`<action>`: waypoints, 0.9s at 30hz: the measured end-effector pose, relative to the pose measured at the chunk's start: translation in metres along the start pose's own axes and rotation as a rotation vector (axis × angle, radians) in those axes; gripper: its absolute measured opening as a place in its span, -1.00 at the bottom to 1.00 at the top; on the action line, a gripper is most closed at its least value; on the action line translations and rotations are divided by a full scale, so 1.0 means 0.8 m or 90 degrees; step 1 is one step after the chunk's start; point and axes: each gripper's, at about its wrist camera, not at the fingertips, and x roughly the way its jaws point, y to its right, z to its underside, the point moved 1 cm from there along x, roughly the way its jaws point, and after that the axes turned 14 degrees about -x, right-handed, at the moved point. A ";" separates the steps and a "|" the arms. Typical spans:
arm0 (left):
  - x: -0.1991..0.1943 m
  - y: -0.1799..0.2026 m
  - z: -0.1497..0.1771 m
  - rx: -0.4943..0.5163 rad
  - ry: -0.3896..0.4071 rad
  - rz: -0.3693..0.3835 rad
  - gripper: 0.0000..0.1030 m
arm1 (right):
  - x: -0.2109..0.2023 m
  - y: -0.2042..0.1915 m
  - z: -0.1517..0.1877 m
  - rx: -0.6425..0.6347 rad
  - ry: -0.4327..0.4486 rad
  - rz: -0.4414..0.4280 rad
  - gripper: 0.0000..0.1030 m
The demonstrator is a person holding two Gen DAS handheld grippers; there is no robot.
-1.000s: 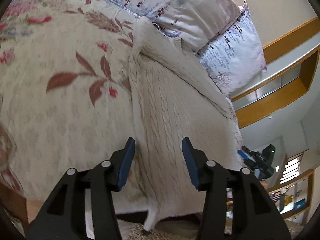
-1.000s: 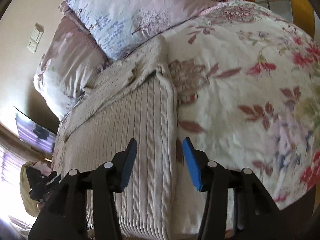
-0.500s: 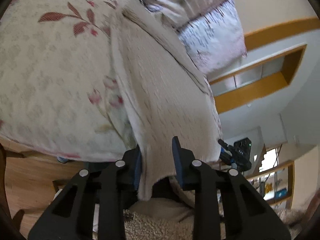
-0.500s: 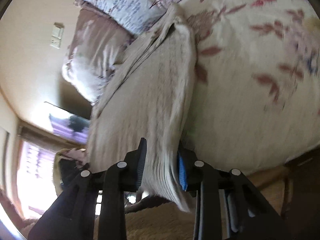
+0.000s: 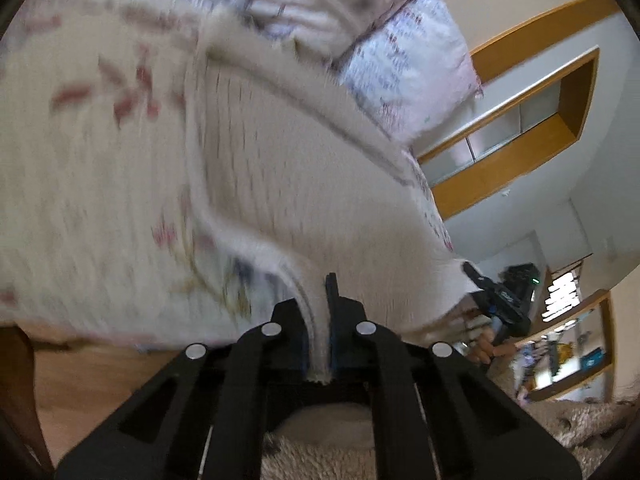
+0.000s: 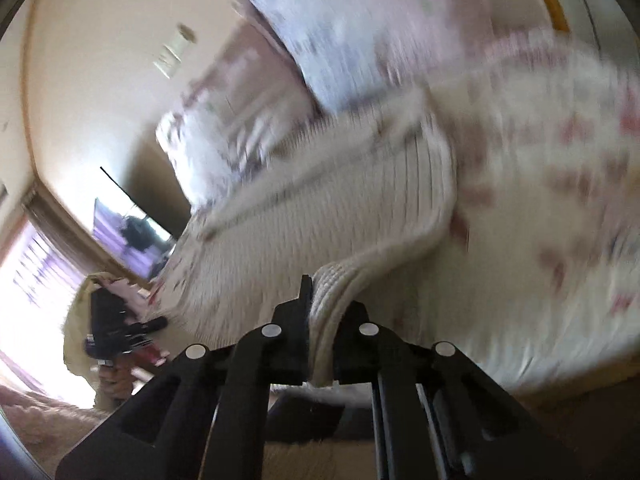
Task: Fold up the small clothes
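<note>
A cream cable-knit sweater (image 5: 304, 168) lies lengthwise on the flowered bedspread (image 5: 88, 184), its neck toward the pillows. My left gripper (image 5: 318, 300) is shut on the sweater's bottom hem at its left corner, the knit pinched between the blue pads. In the right wrist view the sweater (image 6: 320, 216) runs up toward the pillows, and my right gripper (image 6: 324, 300) is shut on the hem's right corner, ribbed edge bunched between the fingers. The right gripper (image 5: 492, 300) also shows at the right of the left wrist view, a hand below it. Both views are motion-blurred.
Patterned pillows (image 5: 392, 56) lean at the head of the bed. A wooden wall shelf (image 5: 532, 120) stands beyond the bed on the right. A window (image 6: 36, 280) and a wall-mounted screen (image 6: 132, 228) lie to the left. Shaggy rug (image 5: 320, 452) and wooden floor (image 5: 80, 384) sit below.
Both grippers went from open above the hem to shut on it, each pinching a bottom corner. The hem has lifted off the bed edge and both views have tilted and swung.
</note>
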 end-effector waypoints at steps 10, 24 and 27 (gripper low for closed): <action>-0.033 0.031 -0.066 0.029 0.136 -0.043 -0.88 | -0.013 -0.028 -0.046 -0.143 0.142 0.161 -0.85; -0.021 0.099 -0.139 0.133 0.212 -0.124 -0.88 | 0.014 -0.032 -0.104 -0.189 0.177 0.201 -0.86; -0.015 0.115 -0.157 0.151 0.221 -0.138 -0.88 | 0.022 -0.031 -0.120 -0.195 0.167 0.213 -0.86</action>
